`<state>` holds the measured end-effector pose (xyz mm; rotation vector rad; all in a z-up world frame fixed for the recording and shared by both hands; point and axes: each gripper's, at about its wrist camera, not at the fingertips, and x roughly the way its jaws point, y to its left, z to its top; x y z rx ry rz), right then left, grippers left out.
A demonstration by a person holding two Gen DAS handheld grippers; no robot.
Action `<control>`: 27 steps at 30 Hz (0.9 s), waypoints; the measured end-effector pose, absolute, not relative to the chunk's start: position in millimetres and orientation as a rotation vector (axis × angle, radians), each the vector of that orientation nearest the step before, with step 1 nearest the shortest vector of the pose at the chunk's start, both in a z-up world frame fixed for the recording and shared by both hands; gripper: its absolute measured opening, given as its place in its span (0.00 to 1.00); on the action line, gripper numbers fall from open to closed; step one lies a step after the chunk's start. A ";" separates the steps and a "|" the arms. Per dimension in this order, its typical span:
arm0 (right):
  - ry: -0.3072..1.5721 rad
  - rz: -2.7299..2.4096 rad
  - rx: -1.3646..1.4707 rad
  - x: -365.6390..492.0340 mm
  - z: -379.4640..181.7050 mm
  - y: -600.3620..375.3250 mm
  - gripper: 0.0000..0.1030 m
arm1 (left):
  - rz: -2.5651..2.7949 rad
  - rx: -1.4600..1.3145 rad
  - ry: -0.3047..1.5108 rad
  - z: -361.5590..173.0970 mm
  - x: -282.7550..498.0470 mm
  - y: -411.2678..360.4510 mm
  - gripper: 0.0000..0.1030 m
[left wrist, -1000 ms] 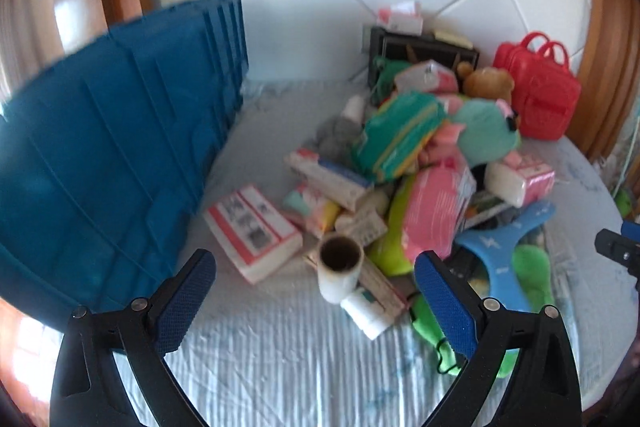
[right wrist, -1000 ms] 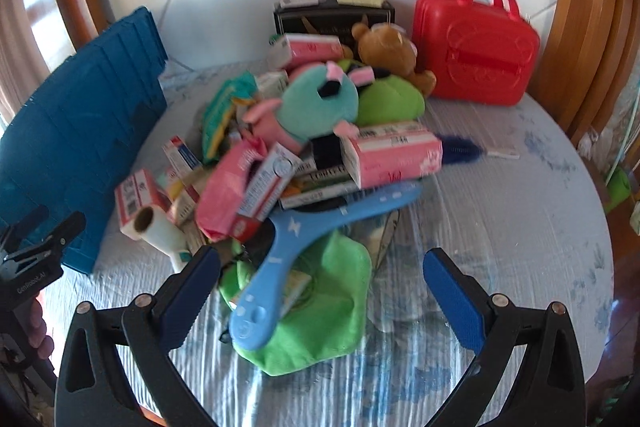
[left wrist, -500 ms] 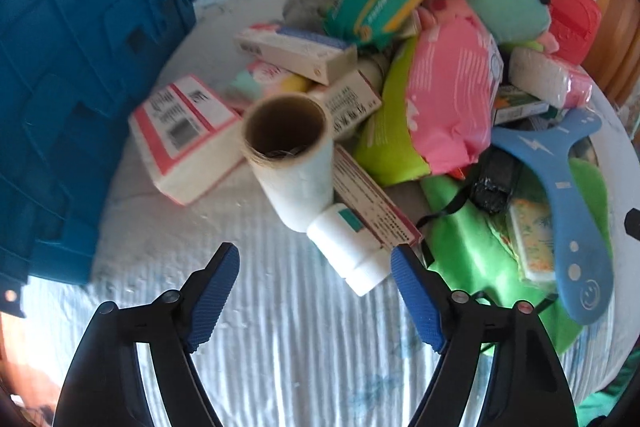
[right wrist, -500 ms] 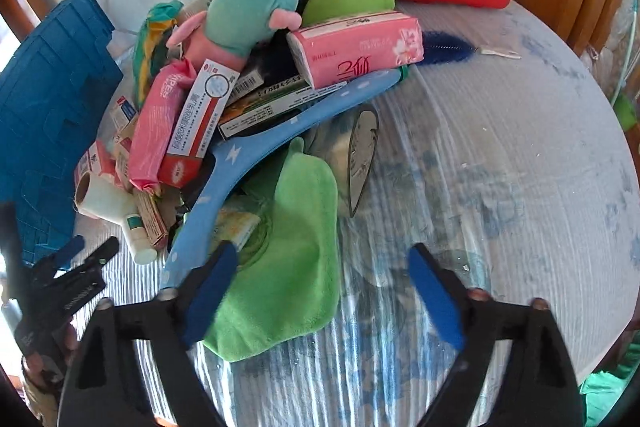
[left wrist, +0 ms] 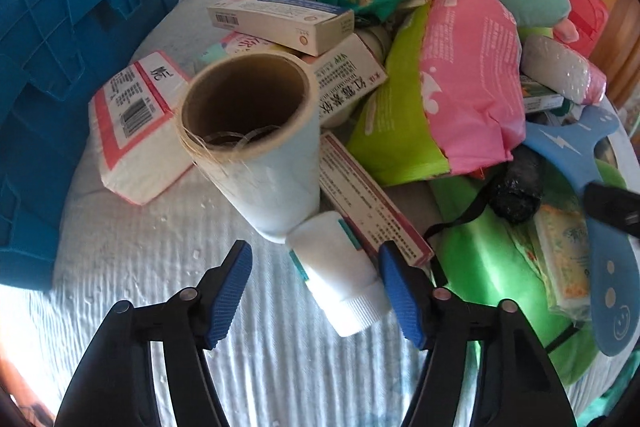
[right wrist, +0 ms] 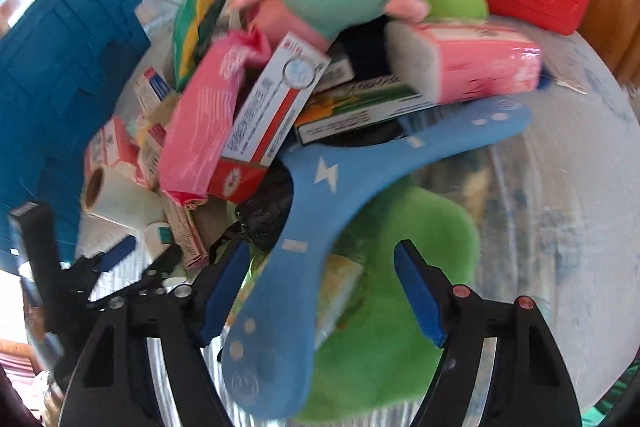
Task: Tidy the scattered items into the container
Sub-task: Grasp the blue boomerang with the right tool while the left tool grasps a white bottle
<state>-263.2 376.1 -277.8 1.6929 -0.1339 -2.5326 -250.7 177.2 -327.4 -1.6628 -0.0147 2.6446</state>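
Narrowing since a second ago, left gripper (left wrist: 314, 287) fingers bracket the white tube (left wrist: 338, 279) at six o'clock, probably not yet gripping.

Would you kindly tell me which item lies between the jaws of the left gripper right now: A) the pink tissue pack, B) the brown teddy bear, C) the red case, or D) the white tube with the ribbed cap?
D: in the left wrist view the white tube lies between the open jaws of the left gripper, its ribbed cap beside the right-hand pad, with no clear squeeze on it yet.
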 end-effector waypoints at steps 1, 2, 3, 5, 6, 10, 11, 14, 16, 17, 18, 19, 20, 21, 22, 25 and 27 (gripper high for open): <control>-0.104 -2.532 1.714 -267.1 -285.3 373.1 0.68 | 2.643 -1.658 -0.023 -327.2 -251.6 176.3 0.52; -0.094 -2.527 1.727 -270.1 -291.3 372.2 0.56 | 2.640 -1.653 -0.028 -326.7 -252.5 175.9 0.46; -0.095 -2.524 1.732 -272.4 -296.6 372.3 0.49 | 2.646 -1.657 -0.018 -326.5 -253.0 175.9 0.42; -0.067 -2.558 1.722 -272.6 -298.9 372.8 0.32 | 2.648 -1.656 0.027 -327.1 -251.9 176.6 0.39; -0.062 -2.581 1.707 -270.3 -296.3 374.9 0.32 | 2.651 -1.655 0.041 -327.0 -250.4 176.5 0.39; -0.115 -2.617 1.699 -254.5 -287.1 399.5 0.31 | 2.653 -1.635 0.079 -321.7 -238.6 177.0 0.38; -0.136 -2.623 1.701 -248.9 -285.6 406.6 0.31 | 2.656 -1.621 0.096 -318.7 -234.6 178.4 0.38; -0.184 -2.651 1.706 -223.2 -281.6 429.2 0.31 | 2.659 -1.585 0.141 -308.7 -224.3 185.2 0.37; -0.223 -2.658 1.702 -208.1 -278.7 442.3 0.30 | 2.664 -1.548 0.163 -297.7 -217.5 192.6 0.36; -0.236 -2.663 1.698 -201.5 -277.0 448.2 0.30 | 2.667 -1.530 0.165 -291.8 -215.1 196.5 0.35; -0.243 -2.672 1.689 -196.8 -274.7 453.2 0.30 | 2.670 -1.509 0.165 -285.9 -213.1 200.5 0.35; -0.254 -2.681 1.673 -191.8 -270.3 458.0 0.30 | 2.672 -1.483 0.165 -279.2 -211.1 205.0 0.35; -0.260 -2.688 1.657 -188.8 -265.7 460.5 0.29 | 2.675 -1.460 0.167 -273.6 -208.6 208.2 0.35; -0.265 -2.697 1.639 -185.3 -261.3 460.4 0.29 | 2.679 -1.430 0.174 -266.0 -206.5 214.0 0.35; -0.271 -2.704 1.618 -182.0 -257.2 460.2 0.28 | 2.680 -1.400 0.175 -257.5 -206.3 217.9 0.35; -0.283 -2.716 1.575 -176.3 -246.9 464.2 0.27 | 2.673 -1.329 0.170 -235.1 -216.5 235.7 0.35; -0.286 -2.720 1.573 -175.5 -244.1 464.6 0.27 | 2.663 -1.290 0.177 -228.9 -215.7 246.8 0.35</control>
